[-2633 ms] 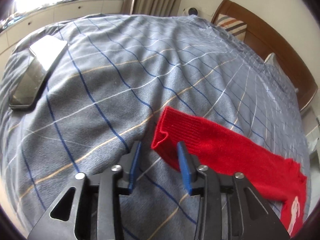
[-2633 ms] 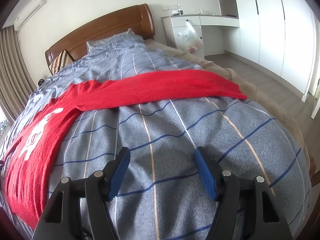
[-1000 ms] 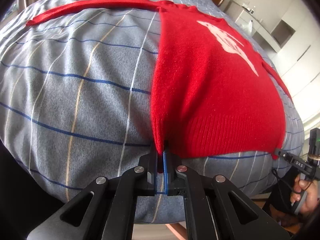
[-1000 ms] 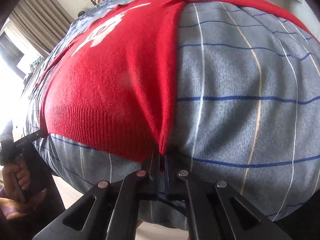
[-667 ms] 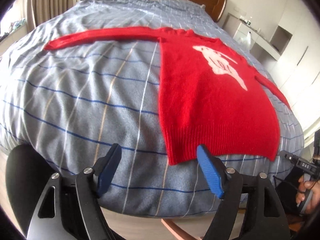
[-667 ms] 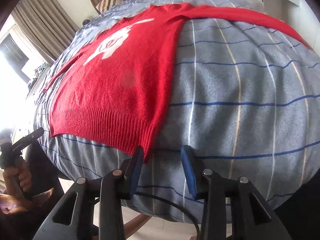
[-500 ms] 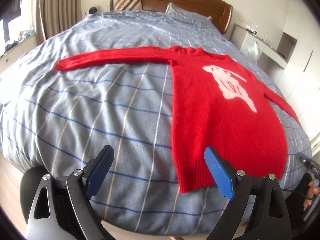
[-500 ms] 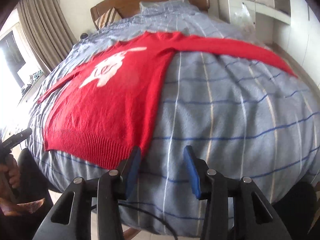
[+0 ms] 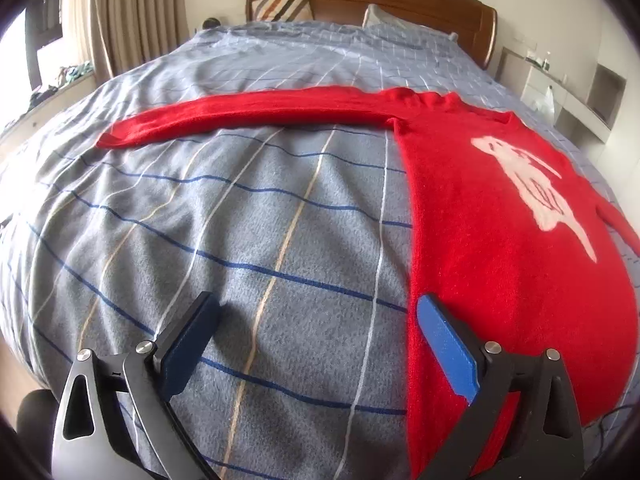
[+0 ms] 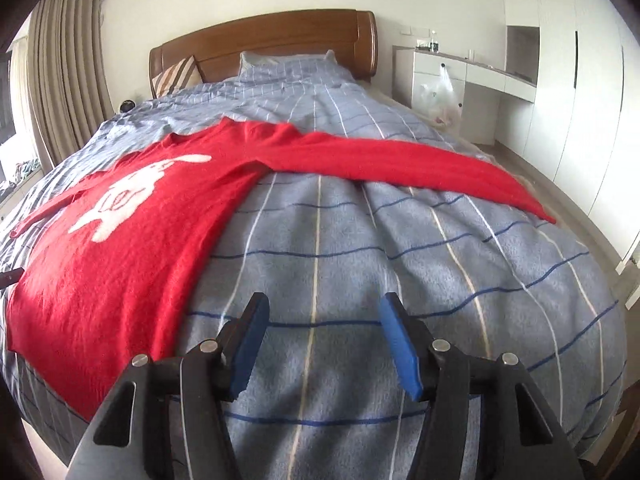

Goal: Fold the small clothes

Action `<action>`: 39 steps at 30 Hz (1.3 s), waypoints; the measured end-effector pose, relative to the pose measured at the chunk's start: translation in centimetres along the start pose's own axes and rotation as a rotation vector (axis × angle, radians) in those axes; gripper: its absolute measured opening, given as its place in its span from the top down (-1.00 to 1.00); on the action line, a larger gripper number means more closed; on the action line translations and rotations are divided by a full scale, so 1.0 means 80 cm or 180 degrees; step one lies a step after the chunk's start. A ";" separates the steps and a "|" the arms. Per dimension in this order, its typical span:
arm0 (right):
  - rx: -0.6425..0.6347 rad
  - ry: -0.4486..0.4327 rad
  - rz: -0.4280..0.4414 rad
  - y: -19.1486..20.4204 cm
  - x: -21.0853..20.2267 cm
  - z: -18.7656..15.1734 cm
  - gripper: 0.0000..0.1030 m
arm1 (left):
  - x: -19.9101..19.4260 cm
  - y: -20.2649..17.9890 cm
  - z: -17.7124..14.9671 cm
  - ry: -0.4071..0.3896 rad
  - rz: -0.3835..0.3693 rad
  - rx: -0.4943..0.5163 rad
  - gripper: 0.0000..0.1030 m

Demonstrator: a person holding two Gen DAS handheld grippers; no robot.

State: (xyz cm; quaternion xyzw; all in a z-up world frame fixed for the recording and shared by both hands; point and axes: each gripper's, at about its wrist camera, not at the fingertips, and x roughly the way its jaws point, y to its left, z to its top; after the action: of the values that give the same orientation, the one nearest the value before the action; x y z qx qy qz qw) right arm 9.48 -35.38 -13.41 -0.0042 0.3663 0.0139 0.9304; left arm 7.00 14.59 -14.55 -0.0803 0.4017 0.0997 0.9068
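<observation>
A red sweater [image 9: 500, 240] with a white animal print lies flat, front up, on the grey checked bedspread [image 9: 248, 232]. One sleeve [image 9: 248, 114] stretches out to the left. In the right wrist view the sweater [image 10: 120, 240] lies at the left and the other sleeve [image 10: 400, 164] stretches out to the right. My left gripper [image 9: 316, 344] is open and empty above the bedspread, its right finger over the sweater's left hem corner. My right gripper [image 10: 324, 340] is open and empty above bare bedspread, just right of the sweater's hem.
A wooden headboard [image 10: 264, 48] with pillows [image 10: 288, 64] is at the far end. Curtains [image 9: 124, 16] hang at the left. A white desk unit [image 10: 460, 80] with a plastic bag hanging on it and tall white wardrobes [image 10: 580, 80] stand at the right.
Both grippers let go of the sweater's hem corners, opened, and rose and pulled back. The sweater now lies flat on the bed.
</observation>
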 end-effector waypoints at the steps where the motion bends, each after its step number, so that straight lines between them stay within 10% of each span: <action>1: 0.0019 0.0020 0.0000 -0.001 0.002 -0.004 -0.15 | 0.001 0.000 -0.002 -0.0005 -0.0002 0.0027 -0.97; 39: 0.0144 0.0026 0.0054 -0.006 0.013 -0.018 -0.50 | 0.006 0.002 -0.004 0.0001 -0.0043 0.0034 -0.99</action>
State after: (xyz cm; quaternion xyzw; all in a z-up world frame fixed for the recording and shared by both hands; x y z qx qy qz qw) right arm 9.28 -35.83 -15.15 0.0200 0.3703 0.0135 0.9286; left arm 7.03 14.73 -15.12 -0.0782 0.4017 0.0914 0.9078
